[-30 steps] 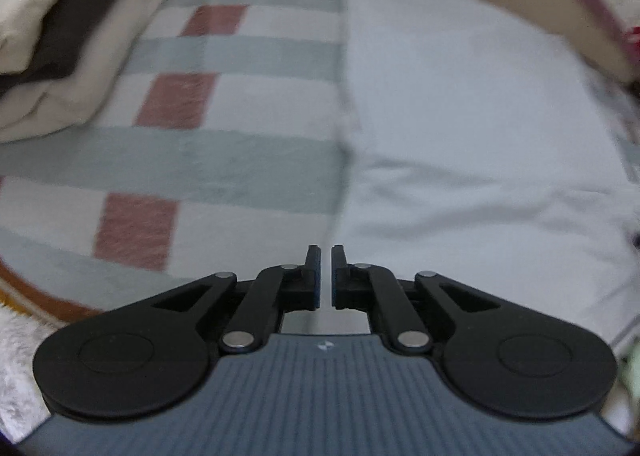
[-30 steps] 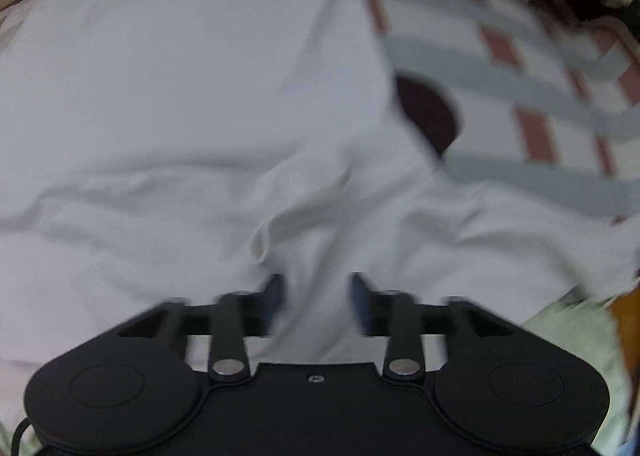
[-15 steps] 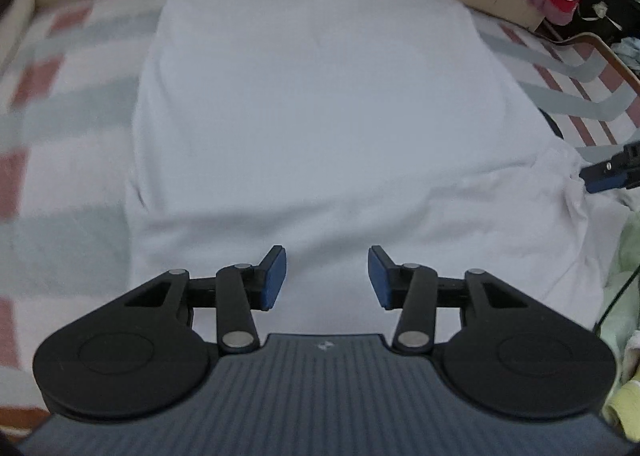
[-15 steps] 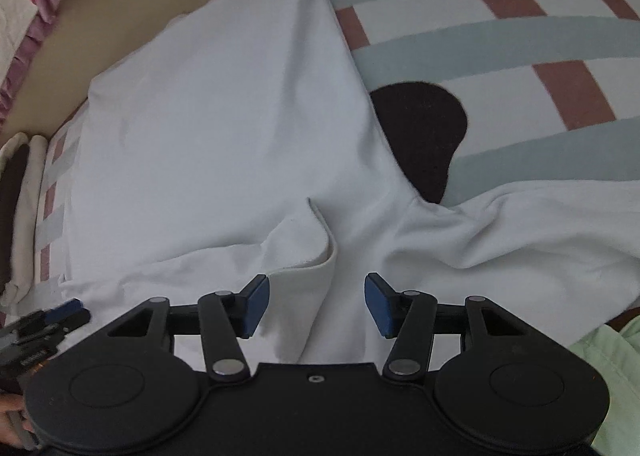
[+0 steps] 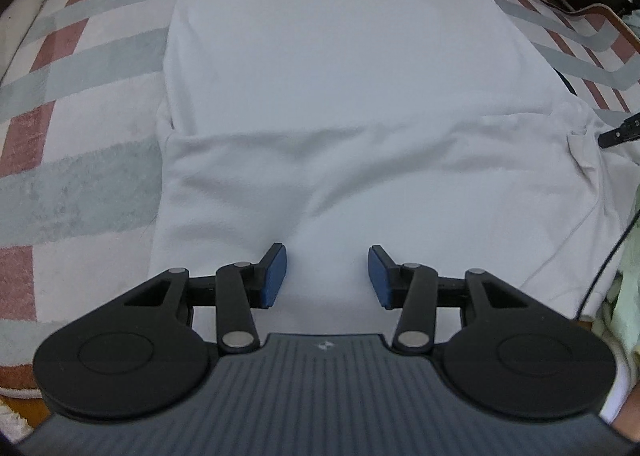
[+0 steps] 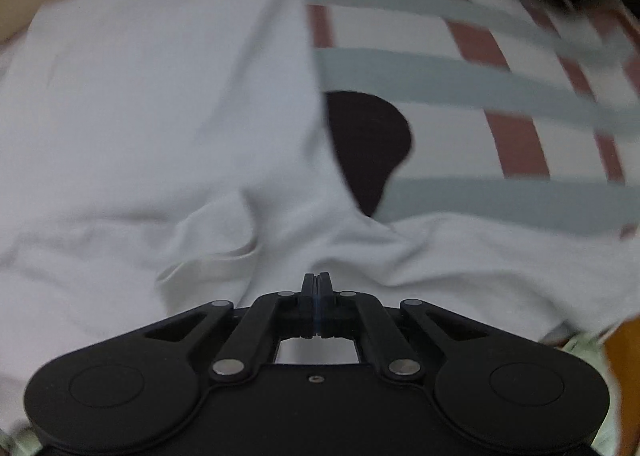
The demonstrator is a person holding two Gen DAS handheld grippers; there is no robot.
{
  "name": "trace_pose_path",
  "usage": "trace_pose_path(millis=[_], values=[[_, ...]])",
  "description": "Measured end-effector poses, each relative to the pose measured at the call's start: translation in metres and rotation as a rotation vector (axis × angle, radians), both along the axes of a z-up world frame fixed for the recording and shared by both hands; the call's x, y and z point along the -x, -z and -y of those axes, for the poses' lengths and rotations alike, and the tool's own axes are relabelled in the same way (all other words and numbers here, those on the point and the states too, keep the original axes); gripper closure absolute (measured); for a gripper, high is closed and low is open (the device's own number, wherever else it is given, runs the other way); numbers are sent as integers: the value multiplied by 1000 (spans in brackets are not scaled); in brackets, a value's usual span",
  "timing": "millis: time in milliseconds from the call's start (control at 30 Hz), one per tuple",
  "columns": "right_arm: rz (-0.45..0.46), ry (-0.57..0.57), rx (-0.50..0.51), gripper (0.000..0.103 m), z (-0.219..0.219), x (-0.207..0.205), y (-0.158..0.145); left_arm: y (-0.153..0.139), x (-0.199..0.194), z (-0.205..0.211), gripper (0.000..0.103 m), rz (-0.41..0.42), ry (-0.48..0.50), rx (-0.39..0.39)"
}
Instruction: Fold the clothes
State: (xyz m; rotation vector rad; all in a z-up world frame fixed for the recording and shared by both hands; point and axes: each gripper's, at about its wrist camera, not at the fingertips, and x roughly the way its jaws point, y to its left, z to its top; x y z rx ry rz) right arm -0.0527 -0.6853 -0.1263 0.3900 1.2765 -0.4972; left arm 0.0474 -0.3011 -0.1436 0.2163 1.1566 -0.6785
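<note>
The white shirt (image 5: 340,104) is soft and floppy — left hand-held gripper (image 5: 327,276) spread above its near edge, right hand-held gripper (image 6: 316,288) pressed together — grab the edge.

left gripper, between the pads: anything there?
Only flat white garment shows in the gap of the left gripper, left wrist view. The blue pads stand apart, clamping nothing.

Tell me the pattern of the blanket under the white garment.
Grey and reddish-brown checks on white blanket, clearest in left wrist view.
</note>
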Motion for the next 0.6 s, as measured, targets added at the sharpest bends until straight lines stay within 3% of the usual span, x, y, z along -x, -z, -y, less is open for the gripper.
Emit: trace_pose_path(millis=[100,133,167,267,333,467,600], values=[[47,57,-49,82,10,6,-4,0,2,5,44,9,28,2],[66,70,-73,59,10,9,-6,0,4,6,40,10,42,5],[85,81,-100,45,10,12,-8,0,8,9,40,6,65,12],[129,106,-188,45,9,21,-8,0,19,15,39,-5,136,33],[153,119,-244,45,9,26,-7,-1,28,20,32,-7,187,41],[131,74,-321,45,1,26,3,-7,51,23,32,34,314,-1],[69,-135,-384,45,-40,21,-7,-25,60,10,32,-48,403,99]])
